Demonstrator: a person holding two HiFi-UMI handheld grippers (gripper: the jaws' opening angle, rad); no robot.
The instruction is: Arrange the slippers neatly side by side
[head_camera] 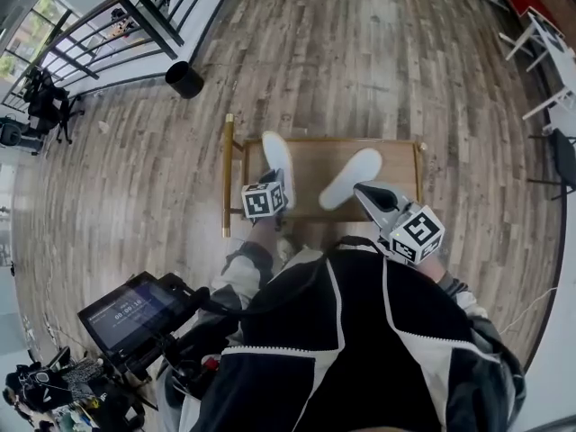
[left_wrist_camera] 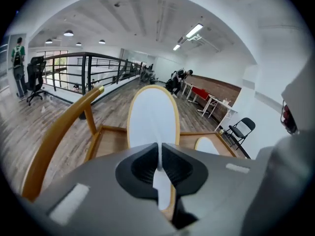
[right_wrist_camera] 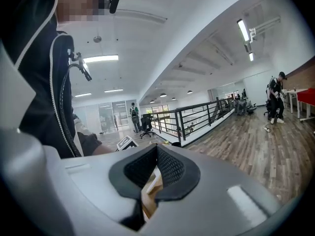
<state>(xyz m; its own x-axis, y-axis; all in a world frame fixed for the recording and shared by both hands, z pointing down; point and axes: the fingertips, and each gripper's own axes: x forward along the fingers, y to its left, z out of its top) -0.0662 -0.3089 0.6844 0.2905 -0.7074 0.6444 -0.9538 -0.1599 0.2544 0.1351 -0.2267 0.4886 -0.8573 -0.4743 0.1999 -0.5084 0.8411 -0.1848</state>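
Note:
Two white slippers lie on a low wooden table [head_camera: 396,162]. The left slipper [head_camera: 276,158] points away from me; in the left gripper view its pale sole with a tan rim [left_wrist_camera: 152,117] stretches out from the jaws. My left gripper [head_camera: 275,185] is shut on the thin heel edge of this slipper [left_wrist_camera: 159,154]. The right slipper [head_camera: 351,178] lies slanted, toe to the upper right, and also shows small in the left gripper view [left_wrist_camera: 206,144]. My right gripper [head_camera: 362,190] hovers by its heel, shut with nothing in it [right_wrist_camera: 157,156].
The table has a raised wooden rail [head_camera: 228,176] along its left side. A black bin [head_camera: 184,79] stands on the wood floor beyond, by a black railing [head_camera: 135,16]. White tables and chairs [head_camera: 540,43] are at the far right. A screen rig [head_camera: 135,313] sits near my left hip.

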